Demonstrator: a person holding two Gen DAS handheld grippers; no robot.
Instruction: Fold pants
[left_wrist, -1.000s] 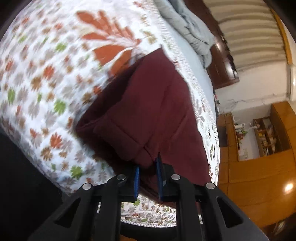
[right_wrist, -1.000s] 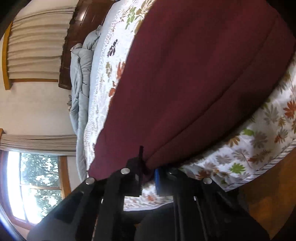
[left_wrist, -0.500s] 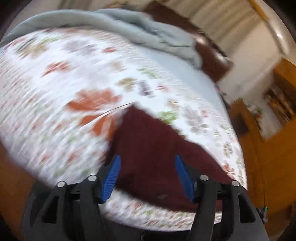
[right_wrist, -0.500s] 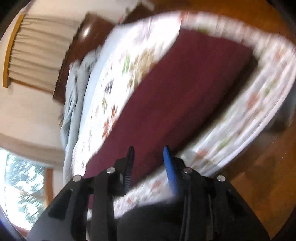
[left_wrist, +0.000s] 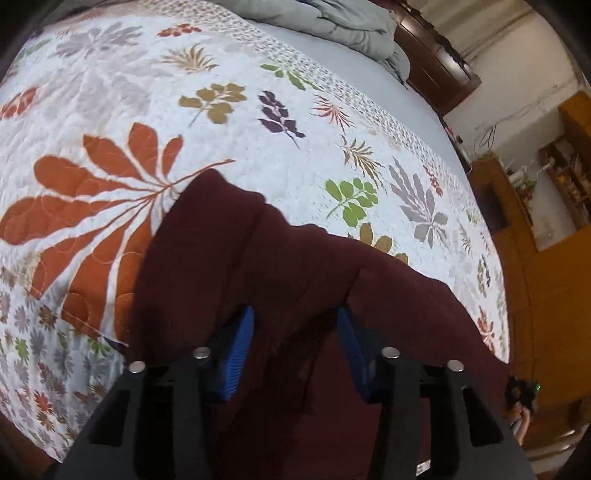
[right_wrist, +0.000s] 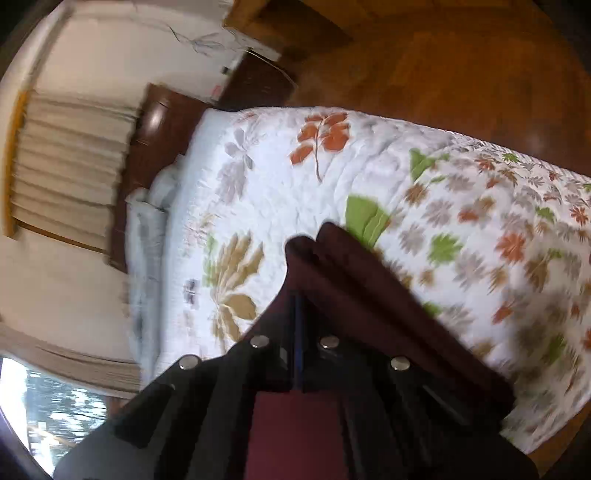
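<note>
My right gripper (right_wrist: 297, 332) pinches the pants (left_wrist: 280, 266); my left gripper (left_wrist: 295, 332) is closing, cloth bunched between its fingers; the pants stretch away across the bed (left_wrist: 258, 147).

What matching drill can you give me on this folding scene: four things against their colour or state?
Things:
1. pants
2. quilt
3. left gripper
4. right gripper

States:
A. white with a leaf print
B. jaws closing, cloth between them
C. maroon, lying on the bed
D. shut on cloth

Pairs: 1-C, 2-A, 3-B, 4-D
</note>
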